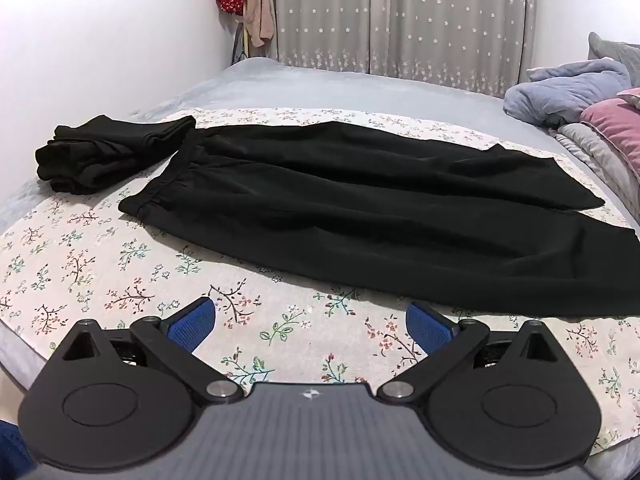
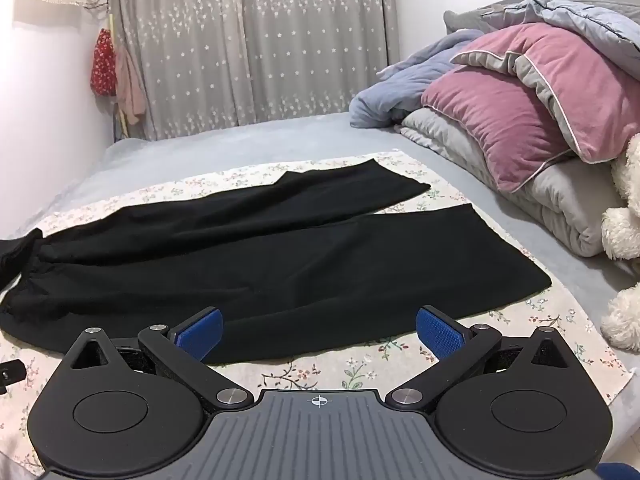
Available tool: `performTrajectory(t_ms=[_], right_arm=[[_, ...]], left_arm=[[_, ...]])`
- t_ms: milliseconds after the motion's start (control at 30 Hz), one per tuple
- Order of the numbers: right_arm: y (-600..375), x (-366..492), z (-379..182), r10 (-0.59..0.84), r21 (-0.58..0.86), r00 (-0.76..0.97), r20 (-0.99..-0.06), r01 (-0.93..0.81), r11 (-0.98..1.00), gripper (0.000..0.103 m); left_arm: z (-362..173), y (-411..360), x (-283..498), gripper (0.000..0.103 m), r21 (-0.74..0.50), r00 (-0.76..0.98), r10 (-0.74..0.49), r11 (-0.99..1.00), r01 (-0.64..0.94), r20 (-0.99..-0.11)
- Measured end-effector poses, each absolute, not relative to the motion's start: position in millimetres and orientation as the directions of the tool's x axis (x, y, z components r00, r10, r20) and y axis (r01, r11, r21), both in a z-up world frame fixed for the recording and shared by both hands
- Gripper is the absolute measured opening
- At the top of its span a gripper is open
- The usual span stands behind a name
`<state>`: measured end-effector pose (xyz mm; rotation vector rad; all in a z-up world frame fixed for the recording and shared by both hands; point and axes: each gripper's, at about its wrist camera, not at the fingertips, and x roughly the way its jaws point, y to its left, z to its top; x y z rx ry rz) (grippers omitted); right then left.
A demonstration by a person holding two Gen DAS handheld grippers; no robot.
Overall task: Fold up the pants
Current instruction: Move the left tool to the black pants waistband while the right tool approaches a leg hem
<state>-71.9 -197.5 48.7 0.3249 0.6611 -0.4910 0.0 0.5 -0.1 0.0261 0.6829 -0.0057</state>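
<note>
Black pants [image 1: 360,208] lie spread flat on the floral sheet [image 1: 120,280], unfolded; both grippers released, holding nothing.

Waistband lies left, legs run right, the far leg angled away from the near one. Left gripper [image 1: 310,324] hangs over bare sheet near the pants' near edge, fingers wide apart. Right gripper [image 2: 319,330] sits at the near leg's edge, fingers spread; contact appears absent. A folded dark garment [image 1: 104,156] sits far left, just beside the waistband.
</note>
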Motion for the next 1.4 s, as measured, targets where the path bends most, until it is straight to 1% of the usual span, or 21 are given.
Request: performTrajectory(t_ms=[367, 533, 633, 733, 800, 900, 967, 1067, 1100, 1200, 1267, 1333, 1400], right_arm=[[-189.1, -68.5, 44.3, -0.331, 0.096, 0.676, -0.659, 0.512, 0.854, 0.103], [-187.0, -67.9, 43.3, -0.334, 0.085, 0.674, -0.659, 0.508, 0.857, 0.103], [-187.2, -68.0, 43.2, -0.333, 0.084, 0.673, -0.66, 0.507, 0.858, 0.103], [-185.6, -67.4, 42.4, -0.334, 0.079, 0.672, -0.661, 0.504, 0.86, 0.103], [-184.8, -67.6, 42.4, -0.335, 0.075, 0.673, -0.66, 0.502, 0.861, 0.103], [-182.6, -67.0, 42.7, -0.337, 0.068, 0.675, -0.657, 0.498, 0.865, 0.103], [-181.2, -65.9, 42.7, -0.339, 0.061, 0.676, -0.654, 0.494, 0.868, 0.103], [-180.8, -63.6, 43.9, -0.342, 0.039, 0.679, -0.649, 0.479, 0.877, 0.103], [-181.9, -63.2, 44.0, -0.34, 0.033, 0.685, -0.644, 0.469, 0.883, 0.103], [-190.4, -61.6, 41.6, -0.33, 0.021, 0.707, -0.626, 0.438, 0.899, 0.103], [-204.2, -59.9, 36.8, -0.336, 0.007, 0.721, -0.606, 0.427, 0.904, 0.103], [-224.1, -57.7, 32.0, -0.367, 0.0, 0.72, -0.589, 0.454, 0.891, 0.103], [-251.8, -54.6, 24.4, -0.378, 0.027, 0.701, -0.604, 0.493, 0.87, 0.103]], left_arm=[[-2.0, 3.4, 2.7, 0.103, 0.019, 0.763, -0.004, 1.0, 0.022, -0.646], [0.0, 2.4, 0.7, 0.103, 0.052, 0.779, 0.02, 0.999, 0.016, -0.627], [2.5, -0.5, -3.1, 0.103, 0.091, 0.8, 0.055, 0.996, 0.0, -0.598], [8.4, -5.2, -9.2, 0.103, 0.172, 0.842, 0.113, 0.985, -0.024, -0.528], [11.2, -6.0, -12.6, 0.103, 0.203, 0.864, 0.132, 0.979, -0.036, -0.486], [14.6, -8.3, -14.3, 0.103, 0.224, 0.871, 0.146, 0.974, -0.042, -0.469], [14.7, -8.0, -11.9, 0.103, 0.224, 0.865, 0.144, 0.974, -0.038, -0.481], [14.1, -4.3, -1.8, 0.103, 0.21, 0.83, 0.131, 0.978, -0.018, -0.542], [13.3, -1.5, 2.8, 0.103, 0.197, 0.809, 0.122, 0.98, -0.009, -0.575], [13.5, 20.5, 22.9, 0.103, 0.084, 0.751, 0.064, 0.996, -0.012, -0.657], [10.7, 39.7, 40.3, 0.103, -0.003, 0.732, 0.04, 0.998, -0.057, -0.68], [7.9, 58.1, 58.4, 0.103, -0.053, 0.715, 0.048, 0.992, -0.118, -0.698], [5.5, 77.1, 76.1, 0.103, -0.113, 0.692, 0.038, 0.979, -0.171, -0.721]])
